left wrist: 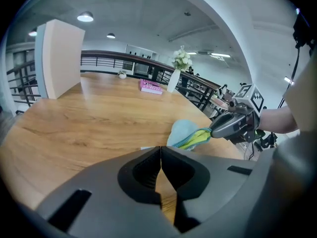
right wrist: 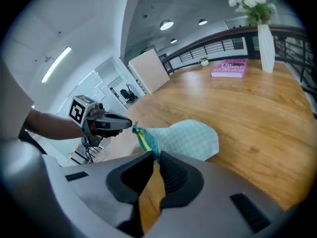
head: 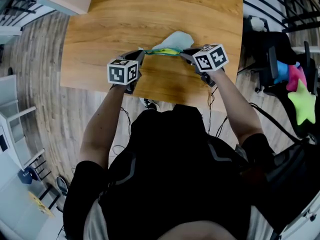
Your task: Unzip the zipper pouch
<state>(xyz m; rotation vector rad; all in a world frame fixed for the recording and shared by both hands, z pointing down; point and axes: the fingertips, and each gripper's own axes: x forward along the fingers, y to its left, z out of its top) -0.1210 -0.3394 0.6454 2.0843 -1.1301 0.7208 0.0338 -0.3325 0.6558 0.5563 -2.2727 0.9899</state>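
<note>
**Holding a small pouch stretched between two grippers**

Gripping from both sides, a person at a wooden table (head: 100, 29) holds a pouch (head: 174, 39) between two hand-held tools. The pouch is soft cloth, pale mint blue, with a fine checked weave that shows in the right gripper view. Its far end is rounded and it sags limply away from the grippers toward the middle of the table. Whether it rests on the wood or hangs just above it cannot be told.

The zip (head: 162, 51) runs along the pouch's near edge, a band of teal-green tape with bright yellow beside it. It is pulled into a nearly straight line from one gripper to the other. Whether the zip is parted anywhere cannot be made out.

The left gripper (head: 141, 52) has its jaws pressed fully together. The left end of the zip sits right at their tips, and they pinch a thin bit of it. The right gripper (head: 184, 54) has its jaws almost together, clamped on the right end of the zip edge, with the mint cloth spreading out just beyond them. Both grippers point toward each other and slope down at the table, with the pouch the only thing between them.
</note>
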